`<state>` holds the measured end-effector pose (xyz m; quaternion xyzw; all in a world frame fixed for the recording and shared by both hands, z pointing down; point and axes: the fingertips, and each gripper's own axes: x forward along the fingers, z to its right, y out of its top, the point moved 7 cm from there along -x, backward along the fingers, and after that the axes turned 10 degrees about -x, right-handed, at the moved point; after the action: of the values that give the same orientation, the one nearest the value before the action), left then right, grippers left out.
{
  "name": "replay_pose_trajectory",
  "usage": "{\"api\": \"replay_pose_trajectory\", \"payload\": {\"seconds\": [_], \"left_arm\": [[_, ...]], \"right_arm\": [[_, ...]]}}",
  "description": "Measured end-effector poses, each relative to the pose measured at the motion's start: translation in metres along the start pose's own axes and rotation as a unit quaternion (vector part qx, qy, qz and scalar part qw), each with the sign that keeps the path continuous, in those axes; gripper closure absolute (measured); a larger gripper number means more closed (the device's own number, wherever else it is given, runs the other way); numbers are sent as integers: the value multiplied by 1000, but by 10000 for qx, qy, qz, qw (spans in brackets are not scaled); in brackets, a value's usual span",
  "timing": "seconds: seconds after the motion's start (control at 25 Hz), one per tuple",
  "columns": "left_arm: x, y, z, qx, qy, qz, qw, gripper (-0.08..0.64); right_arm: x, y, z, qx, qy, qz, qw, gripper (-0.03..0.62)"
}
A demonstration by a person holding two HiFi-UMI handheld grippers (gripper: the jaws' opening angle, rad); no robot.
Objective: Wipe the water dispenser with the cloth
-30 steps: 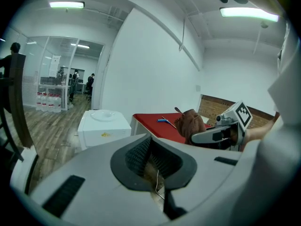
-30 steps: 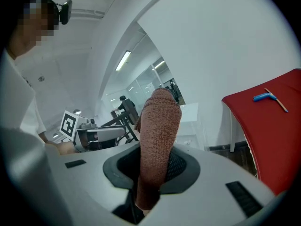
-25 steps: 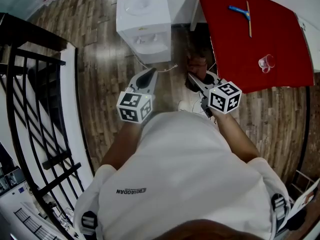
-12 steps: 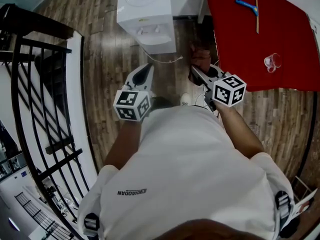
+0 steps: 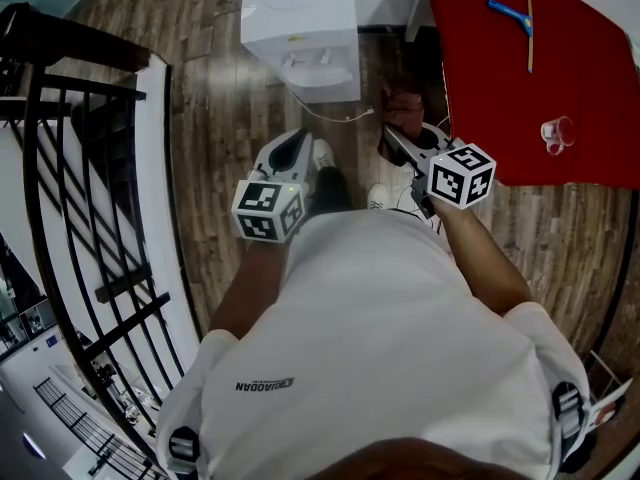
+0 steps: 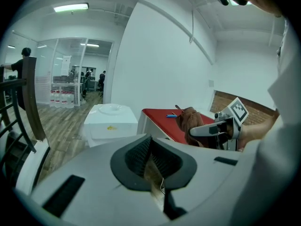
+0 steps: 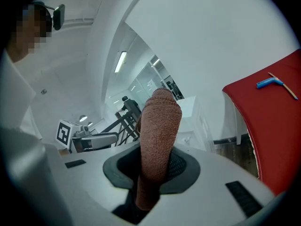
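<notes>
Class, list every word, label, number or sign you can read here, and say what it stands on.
Nothing reads clearly.
Shirt print: small dark lettering, too small to read.
Yellow label on the water dispenser: blurred, unreadable.
Cube markers: black-and-white patterns, no letters.

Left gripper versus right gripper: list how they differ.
The right gripper is shut on the brown cloth, which sticks up past its jaws; the left gripper is shut with nothing in it. The right gripper is beside the red table; the left gripper is over bare floor. Both are short of the water dispenser.
</notes>
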<state>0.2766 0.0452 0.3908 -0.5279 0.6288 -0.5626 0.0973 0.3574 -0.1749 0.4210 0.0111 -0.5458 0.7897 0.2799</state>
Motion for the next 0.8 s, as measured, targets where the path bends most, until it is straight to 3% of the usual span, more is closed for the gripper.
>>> {"api": "replay_pose_trajectory", "payload": {"seconds": [0.8], "left_arm": [[106, 114, -131, 400, -1050, -223, 9934, 558]], "right_arm": [[129, 79, 46, -45, -1110, -177, 9936, 522]]}}
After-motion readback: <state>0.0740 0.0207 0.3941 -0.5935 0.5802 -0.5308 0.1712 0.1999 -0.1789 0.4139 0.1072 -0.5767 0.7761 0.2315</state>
